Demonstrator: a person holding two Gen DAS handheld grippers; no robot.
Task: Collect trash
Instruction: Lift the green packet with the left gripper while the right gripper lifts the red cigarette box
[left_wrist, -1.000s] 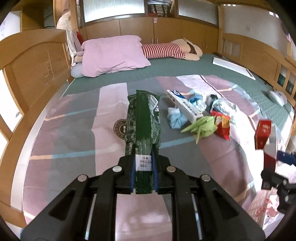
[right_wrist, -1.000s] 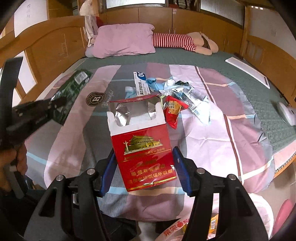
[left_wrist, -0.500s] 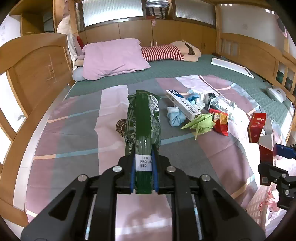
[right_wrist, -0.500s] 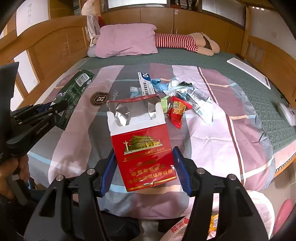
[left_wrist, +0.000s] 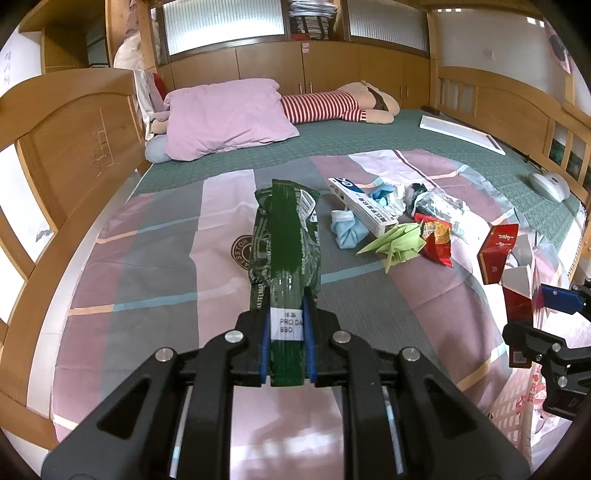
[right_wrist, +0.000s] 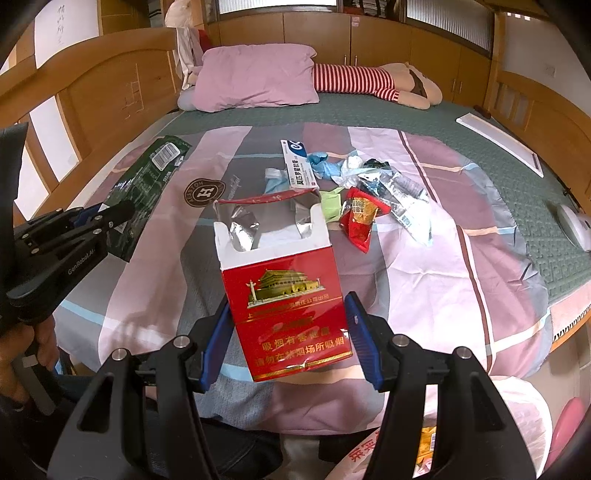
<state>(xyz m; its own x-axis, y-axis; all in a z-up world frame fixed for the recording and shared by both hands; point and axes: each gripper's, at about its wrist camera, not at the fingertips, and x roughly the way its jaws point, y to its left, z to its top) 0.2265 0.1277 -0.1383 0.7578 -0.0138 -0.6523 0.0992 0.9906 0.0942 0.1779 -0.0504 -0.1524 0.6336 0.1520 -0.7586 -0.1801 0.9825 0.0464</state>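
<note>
Left tongs (left_wrist: 287, 343) clamped tight on a green wrapper (left_wrist: 286, 251), held up over the bed (left_wrist: 155, 266). Right tongs (right_wrist: 291, 339) are pinching a red cigarette pack (right_wrist: 284, 291), lid torn open, foil showing. Further out on the striped bedspread sits the litter pile: red snack bag (right_wrist: 360, 221), white box (right_wrist: 297, 166), blue wad (left_wrist: 347, 232). Beyond, a pink pillow (right_wrist: 255, 77).
</note>
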